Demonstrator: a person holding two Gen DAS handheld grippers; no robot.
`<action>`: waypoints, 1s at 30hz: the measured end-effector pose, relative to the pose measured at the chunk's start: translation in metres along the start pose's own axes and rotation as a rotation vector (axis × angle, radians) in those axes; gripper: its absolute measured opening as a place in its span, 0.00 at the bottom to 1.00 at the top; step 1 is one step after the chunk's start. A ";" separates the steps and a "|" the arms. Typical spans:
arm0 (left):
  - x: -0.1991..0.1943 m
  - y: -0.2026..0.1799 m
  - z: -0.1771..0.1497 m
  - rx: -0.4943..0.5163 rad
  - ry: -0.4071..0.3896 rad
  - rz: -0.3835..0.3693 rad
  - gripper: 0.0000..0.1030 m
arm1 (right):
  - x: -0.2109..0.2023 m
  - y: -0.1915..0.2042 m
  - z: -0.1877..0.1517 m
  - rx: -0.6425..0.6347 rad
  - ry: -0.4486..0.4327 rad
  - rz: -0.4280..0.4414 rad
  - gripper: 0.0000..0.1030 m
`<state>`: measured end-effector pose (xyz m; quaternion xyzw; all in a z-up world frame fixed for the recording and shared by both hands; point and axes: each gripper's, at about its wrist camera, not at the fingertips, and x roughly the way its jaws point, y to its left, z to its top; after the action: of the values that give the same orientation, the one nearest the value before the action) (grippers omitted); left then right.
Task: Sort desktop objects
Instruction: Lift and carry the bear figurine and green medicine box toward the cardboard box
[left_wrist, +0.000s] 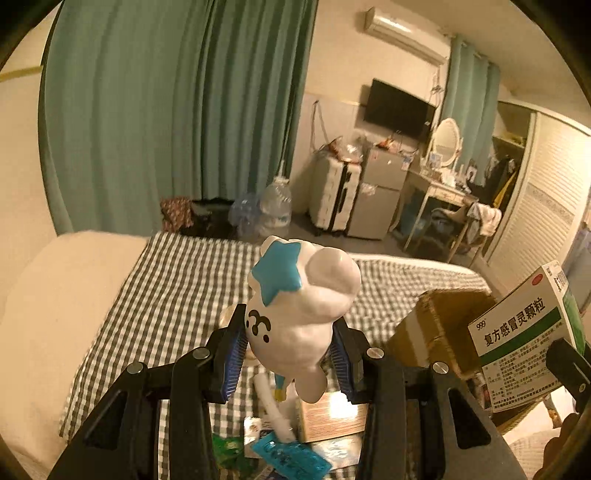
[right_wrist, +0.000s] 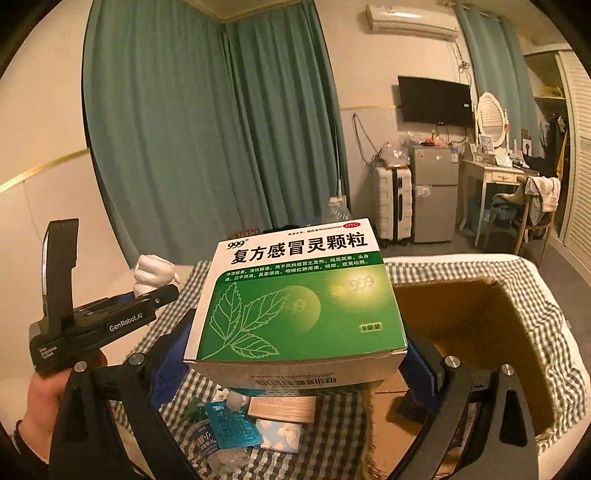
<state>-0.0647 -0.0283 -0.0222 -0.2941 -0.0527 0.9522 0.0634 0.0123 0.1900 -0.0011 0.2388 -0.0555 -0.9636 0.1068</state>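
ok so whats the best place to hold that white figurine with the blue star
Grip the white figurine across its narrow lower body, from below and behind, as the left gripper does now: the blue pads press its two opposite sides. The bulbous head and star on top are wider and rounded, so pads would likely slip there.

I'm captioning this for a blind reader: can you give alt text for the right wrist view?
The right gripper holds a green and white medicine box above a checked cloth, beside an open cardboard box. At left, the left gripper carries a white figurine.
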 end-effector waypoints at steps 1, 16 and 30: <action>-0.006 -0.005 0.002 0.007 -0.020 -0.019 0.41 | -0.005 -0.001 0.001 -0.001 -0.009 -0.003 0.94; -0.040 -0.072 0.027 0.098 -0.099 -0.151 0.41 | -0.070 -0.036 0.010 -0.005 -0.091 -0.135 0.94; -0.032 -0.150 0.020 0.210 -0.067 -0.268 0.41 | -0.106 -0.091 0.014 0.044 -0.098 -0.240 0.94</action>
<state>-0.0363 0.1134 0.0326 -0.2442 0.0064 0.9448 0.2186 0.0805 0.3033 0.0445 0.1989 -0.0530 -0.9784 -0.0172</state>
